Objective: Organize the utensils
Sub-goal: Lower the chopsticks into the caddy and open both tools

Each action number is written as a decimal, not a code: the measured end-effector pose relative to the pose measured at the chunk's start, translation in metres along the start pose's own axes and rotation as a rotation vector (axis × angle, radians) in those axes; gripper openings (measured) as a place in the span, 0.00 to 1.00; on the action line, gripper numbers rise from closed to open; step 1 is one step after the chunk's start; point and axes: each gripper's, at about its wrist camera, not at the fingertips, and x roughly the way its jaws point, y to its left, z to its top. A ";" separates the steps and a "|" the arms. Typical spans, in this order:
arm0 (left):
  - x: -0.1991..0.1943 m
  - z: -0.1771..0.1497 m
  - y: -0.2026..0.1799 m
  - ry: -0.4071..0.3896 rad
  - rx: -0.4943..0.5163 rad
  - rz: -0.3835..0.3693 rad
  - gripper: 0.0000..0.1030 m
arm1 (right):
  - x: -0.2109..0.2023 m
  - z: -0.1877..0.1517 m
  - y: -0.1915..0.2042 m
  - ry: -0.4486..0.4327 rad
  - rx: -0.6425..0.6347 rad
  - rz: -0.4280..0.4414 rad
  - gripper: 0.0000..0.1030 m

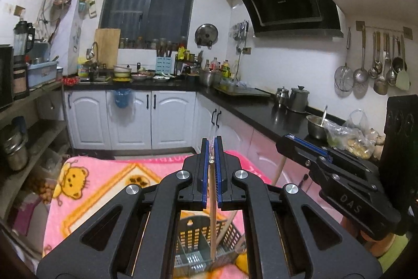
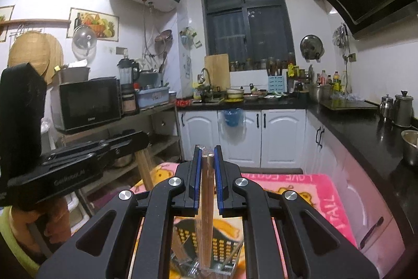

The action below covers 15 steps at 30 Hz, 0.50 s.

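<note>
Chopsticks fill both grippers. The left gripper (image 1: 212,161) has its jaws narrowed onto a single wooden chopstick (image 1: 212,211) that hangs upright, its lower end down inside a grey slotted utensil basket (image 1: 230,234). The right gripper (image 2: 207,166) clamps a pair of chopsticks (image 2: 207,205), also upright, with their lower ends in the same basket (image 2: 224,245). The basket sits on a pink cartoon-bear blanket (image 1: 99,182) covering the table.
</note>
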 end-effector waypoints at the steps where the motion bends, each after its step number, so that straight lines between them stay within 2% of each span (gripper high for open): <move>1: 0.001 0.000 0.000 -0.004 0.003 0.005 0.02 | 0.003 0.000 -0.003 -0.002 0.007 -0.005 0.09; 15: 0.035 -0.034 0.019 0.037 -0.036 0.033 0.02 | 0.043 -0.038 -0.021 0.060 0.075 -0.046 0.09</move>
